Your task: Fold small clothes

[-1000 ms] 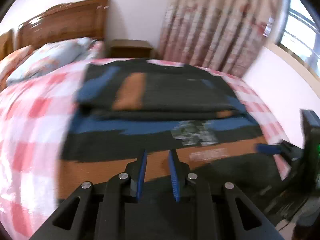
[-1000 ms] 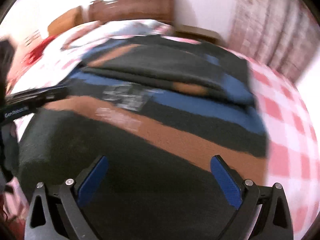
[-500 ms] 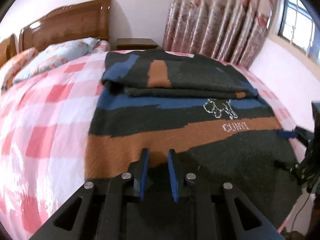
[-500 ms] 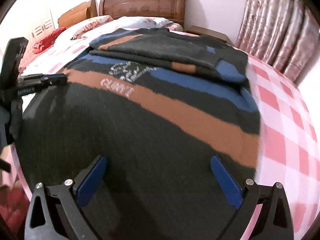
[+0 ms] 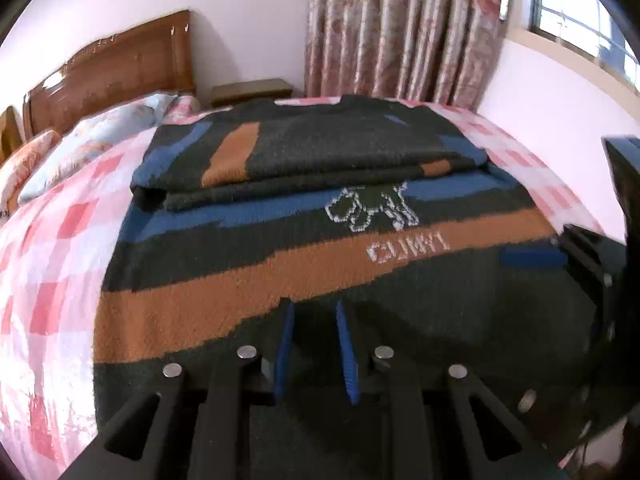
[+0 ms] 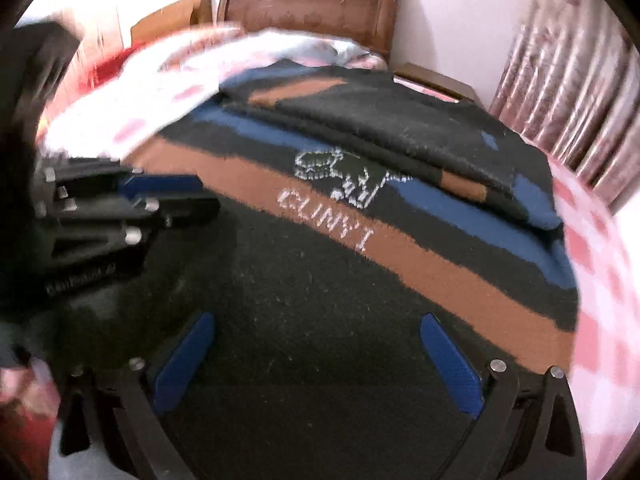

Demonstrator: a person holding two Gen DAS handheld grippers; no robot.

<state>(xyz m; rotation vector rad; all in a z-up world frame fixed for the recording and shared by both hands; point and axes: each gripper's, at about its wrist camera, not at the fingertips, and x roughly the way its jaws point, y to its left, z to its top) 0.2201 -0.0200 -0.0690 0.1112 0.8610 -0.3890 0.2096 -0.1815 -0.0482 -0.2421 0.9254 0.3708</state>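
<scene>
- Dark knitted sweater, striped in orange and blue with a white animal outline and lettering, lay spread over the bed and filled the centre of both wrist views; its far part was folded back on itself in a thick layer toward the upper middle of the frame.
- Left gripper sat at the bottom centre of its view, low over the near hem; its blue-padded fingers were drawn close, with only a narrow gap and dark knit visible between them. Whether they pinched the cloth could not be told.
- Right gripper sat at the bottom of its view, its fingers spread wide apart above the dark lower part of the sweater, holding nothing.
- Each gripper appeared at the side edge of the other's view, near the sweater's hem.
- Pink-checked bedding, a pillow, a wooden headboard and patterned curtains lay behind.
</scene>
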